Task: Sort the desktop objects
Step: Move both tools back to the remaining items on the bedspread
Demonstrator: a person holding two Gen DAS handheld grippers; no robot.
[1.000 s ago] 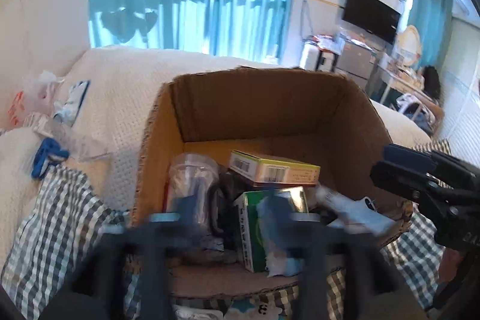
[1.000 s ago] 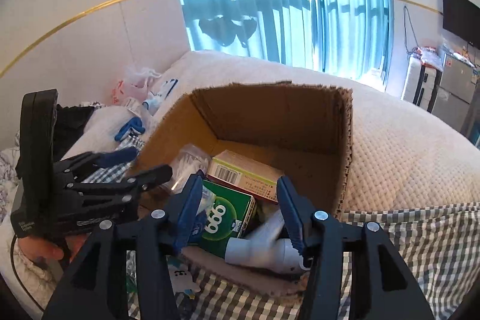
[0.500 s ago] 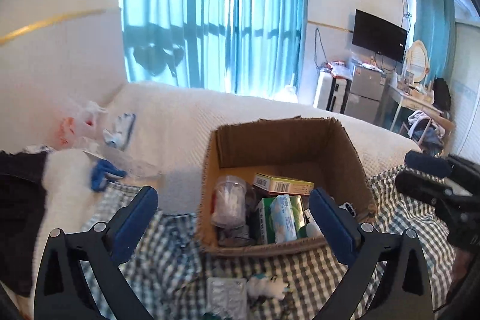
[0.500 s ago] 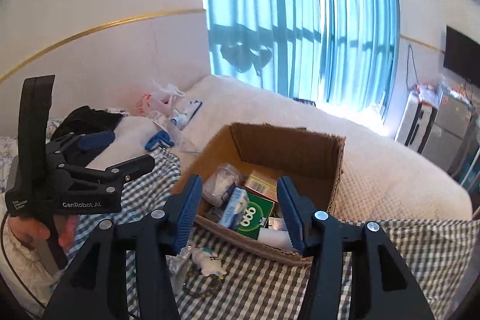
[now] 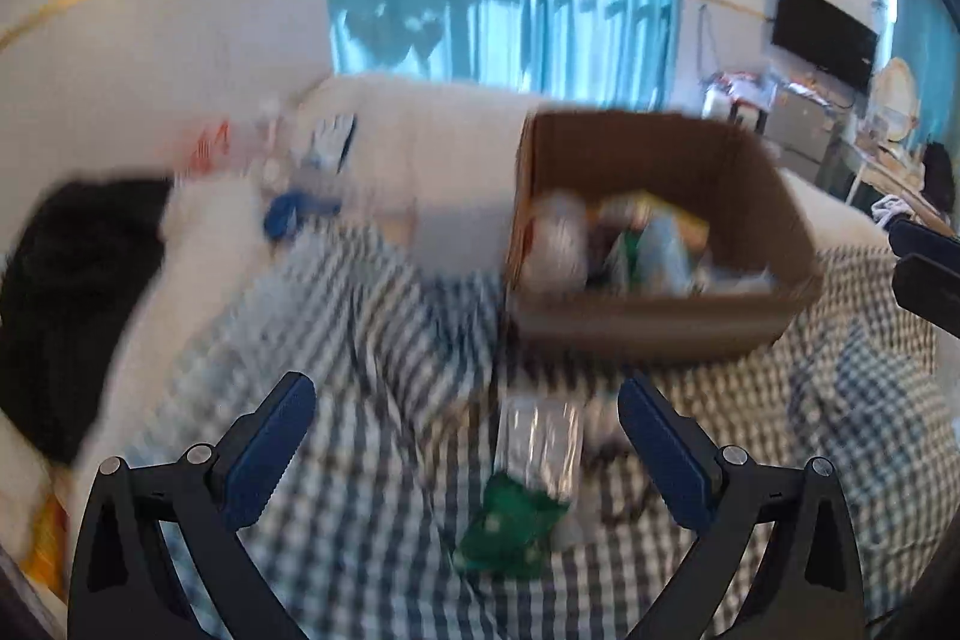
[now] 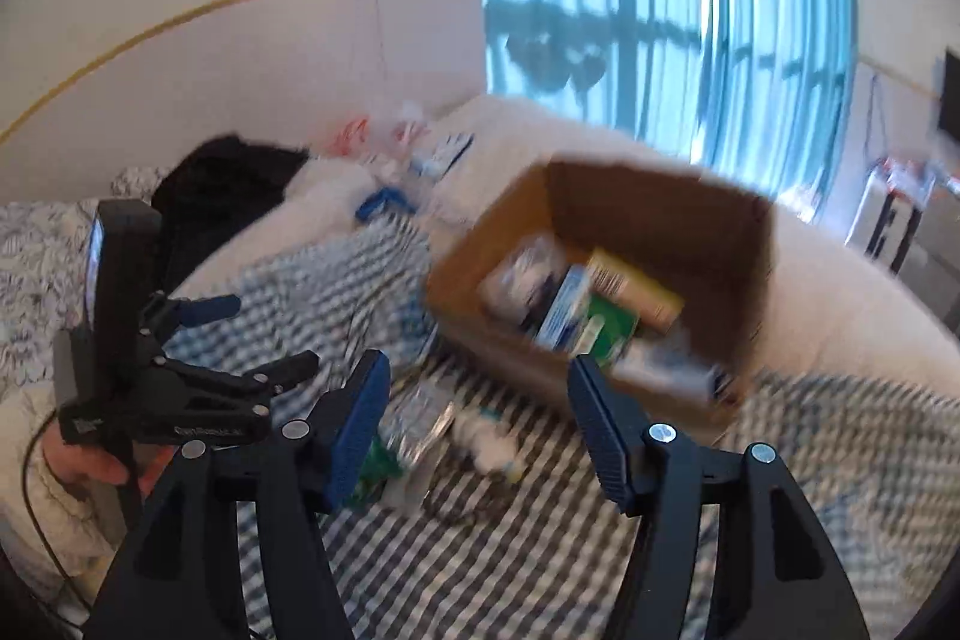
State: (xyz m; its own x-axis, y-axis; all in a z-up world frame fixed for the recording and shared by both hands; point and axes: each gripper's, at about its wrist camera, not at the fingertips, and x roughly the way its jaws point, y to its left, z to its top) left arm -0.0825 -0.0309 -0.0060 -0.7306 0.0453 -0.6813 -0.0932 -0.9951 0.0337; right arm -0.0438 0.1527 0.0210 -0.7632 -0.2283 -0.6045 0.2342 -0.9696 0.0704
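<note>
Left wrist: left hand-held gripper (image 5: 465, 430) wide open, empty.

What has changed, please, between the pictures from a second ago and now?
Both tools have pulled back from the cardboard box. The left tool opened wide and the right tool has just been opening; neither holds anything. The box and its contents stayed put on the checked cloth.

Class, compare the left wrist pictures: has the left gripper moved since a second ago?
Yes. The left gripper has backed away from the cardboard box, which now sits smaller and farther off; its jaws have just been opening, nothing between them.
</note>
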